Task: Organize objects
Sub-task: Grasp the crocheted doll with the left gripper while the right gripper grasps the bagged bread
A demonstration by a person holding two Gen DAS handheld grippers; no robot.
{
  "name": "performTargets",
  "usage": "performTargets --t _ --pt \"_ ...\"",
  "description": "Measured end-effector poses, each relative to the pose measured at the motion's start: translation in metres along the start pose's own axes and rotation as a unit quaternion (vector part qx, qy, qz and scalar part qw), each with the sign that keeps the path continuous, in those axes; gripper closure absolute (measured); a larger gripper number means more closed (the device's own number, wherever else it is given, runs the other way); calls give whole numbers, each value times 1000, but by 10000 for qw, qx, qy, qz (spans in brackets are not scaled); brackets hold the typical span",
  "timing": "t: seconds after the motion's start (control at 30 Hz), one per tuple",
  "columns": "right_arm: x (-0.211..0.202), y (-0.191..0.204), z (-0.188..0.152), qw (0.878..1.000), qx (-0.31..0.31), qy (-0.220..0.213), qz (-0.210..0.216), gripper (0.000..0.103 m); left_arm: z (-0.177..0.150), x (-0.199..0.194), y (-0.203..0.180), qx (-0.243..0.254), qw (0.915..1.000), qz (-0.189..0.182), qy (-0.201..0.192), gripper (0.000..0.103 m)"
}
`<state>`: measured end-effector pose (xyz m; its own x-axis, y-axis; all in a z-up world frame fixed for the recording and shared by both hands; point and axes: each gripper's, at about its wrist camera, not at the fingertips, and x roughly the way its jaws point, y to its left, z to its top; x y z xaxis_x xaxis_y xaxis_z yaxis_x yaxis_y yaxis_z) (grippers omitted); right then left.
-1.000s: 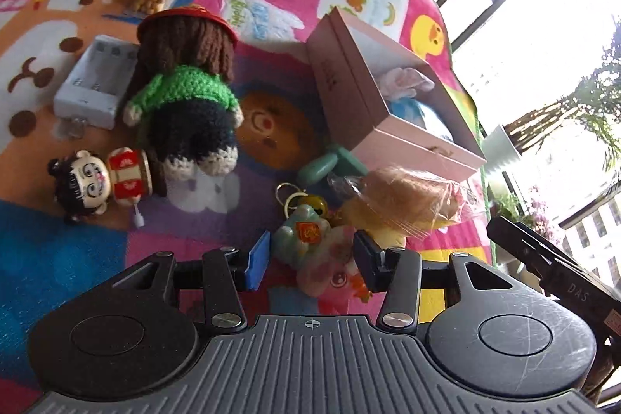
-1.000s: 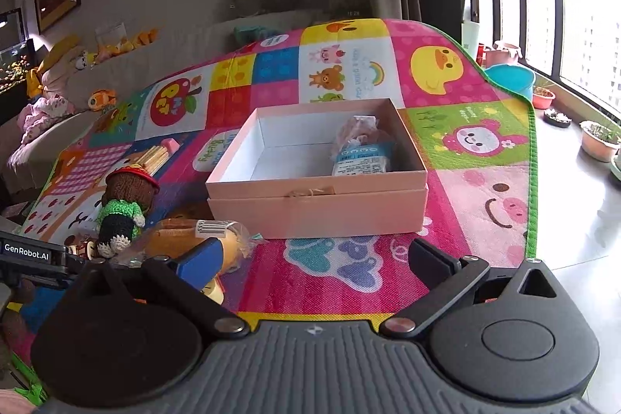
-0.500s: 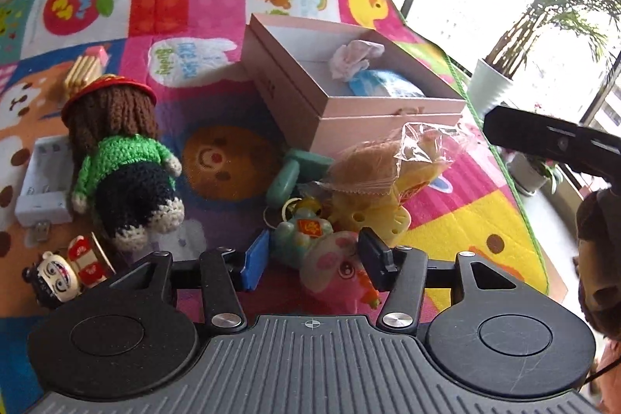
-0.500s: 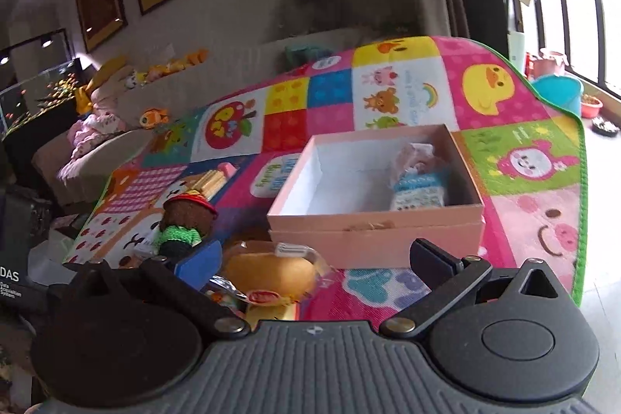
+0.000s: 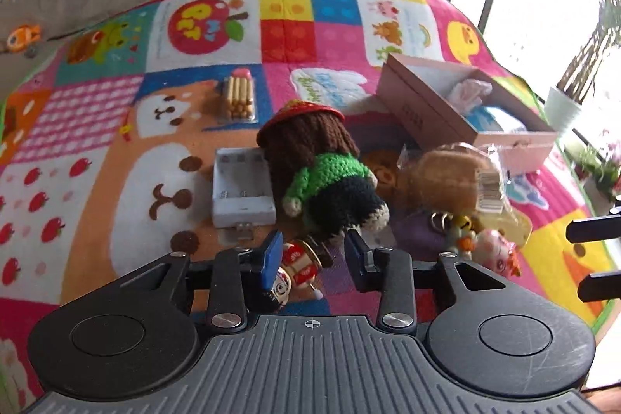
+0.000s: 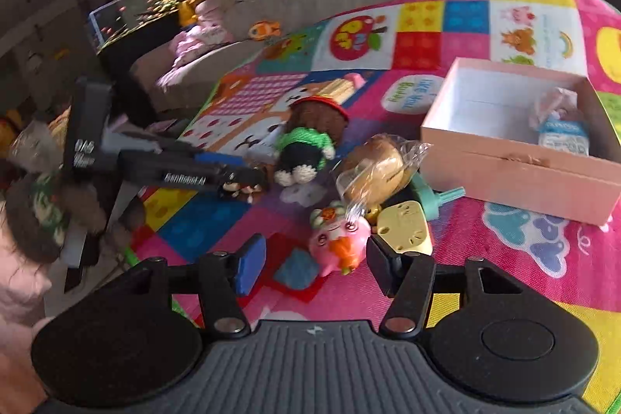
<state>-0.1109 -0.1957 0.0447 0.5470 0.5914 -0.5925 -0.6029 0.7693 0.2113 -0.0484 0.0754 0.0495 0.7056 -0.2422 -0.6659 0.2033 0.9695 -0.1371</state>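
The left gripper (image 5: 313,255), jaws closing around the small figurine (image 5: 299,266) at six o'clock, probably light and hard; grip its body.

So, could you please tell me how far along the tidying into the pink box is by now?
Barely begun. Done: only a small wrapped packet lies in the pink box. In hand: nothing gripped; the left gripper is closing around the little red figurine, the right gripper closing near the pink pig toy. Left on the mat: crochet doll, wrapped bun, battery holder, stick pack.
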Motion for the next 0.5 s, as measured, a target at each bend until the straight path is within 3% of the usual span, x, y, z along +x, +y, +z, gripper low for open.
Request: performTargets --t 0.1,0.2,0.3,0.37,0.5 --pt "-11 3 11 9985 -34 -367 -408 23 1 -4 0 -187 9996 -176 -112 63" --pt "0 8 25 9930 -315 -523 -1011 23 -2 -1 -11 -112 9990 -426 -57 63" --pt "30 17 38 9815 -1064 -491 -1512 23 -7 -3 -25 134 9991 -393 -106 63" --pt "52 23 43 9748 -1507 -312 -1614 23 -3 -4 -26 106 9993 -249 -275 63" --pt "85 21 45 9759 -1570 79 -1514 23 22 7 -13 -591 9963 4 -616 63"
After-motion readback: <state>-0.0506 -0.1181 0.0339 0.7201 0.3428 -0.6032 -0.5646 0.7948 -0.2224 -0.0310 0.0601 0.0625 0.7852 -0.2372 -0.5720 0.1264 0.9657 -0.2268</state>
